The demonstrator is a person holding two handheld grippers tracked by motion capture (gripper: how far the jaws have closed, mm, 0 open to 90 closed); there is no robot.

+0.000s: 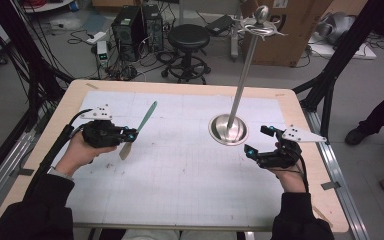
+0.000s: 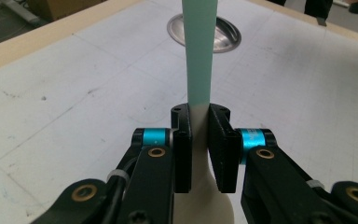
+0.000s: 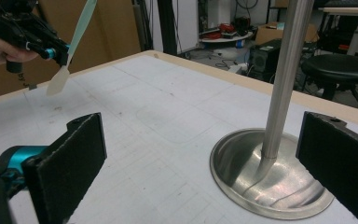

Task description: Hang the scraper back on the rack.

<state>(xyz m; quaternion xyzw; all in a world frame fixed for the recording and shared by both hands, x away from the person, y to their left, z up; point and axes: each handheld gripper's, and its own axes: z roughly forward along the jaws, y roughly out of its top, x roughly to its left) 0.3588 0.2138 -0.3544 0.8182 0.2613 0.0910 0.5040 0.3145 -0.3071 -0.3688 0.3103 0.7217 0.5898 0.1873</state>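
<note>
Left gripper (image 1: 130, 134) is clamped on a spatula (image 1: 141, 125); the jaws stand nearly together, with the pads pressing the narrow neck where the pale green handle meets the cream blade. The handle rises up and away from this gripper, and the blade hangs below it, clear of the desk (image 1: 180, 170).

Right gripper (image 1: 258, 142) holds nothing, its jaws spread wide. The metal stand (image 1: 228, 129) sits just ahead of it; the pole rises from the dished base between the two pads without touching either.

Risks, as judged:
- The grip sits on a thin, smooth neck, well off the spatula's middle. A quick wrist turn could let the spatula pivot or slide out between the pads.
- If the spatula is to hang on the arms at the top of the pole, its long handle could knock the pole and rock the stand, since the right gripper is not steadying it.

View notes:
- The left gripper view shows the pad contact on the neck up close.
- The right gripper view shows the spatula hanging free in the air, above the desk.
- The high view adds the top of the stand.
</note>
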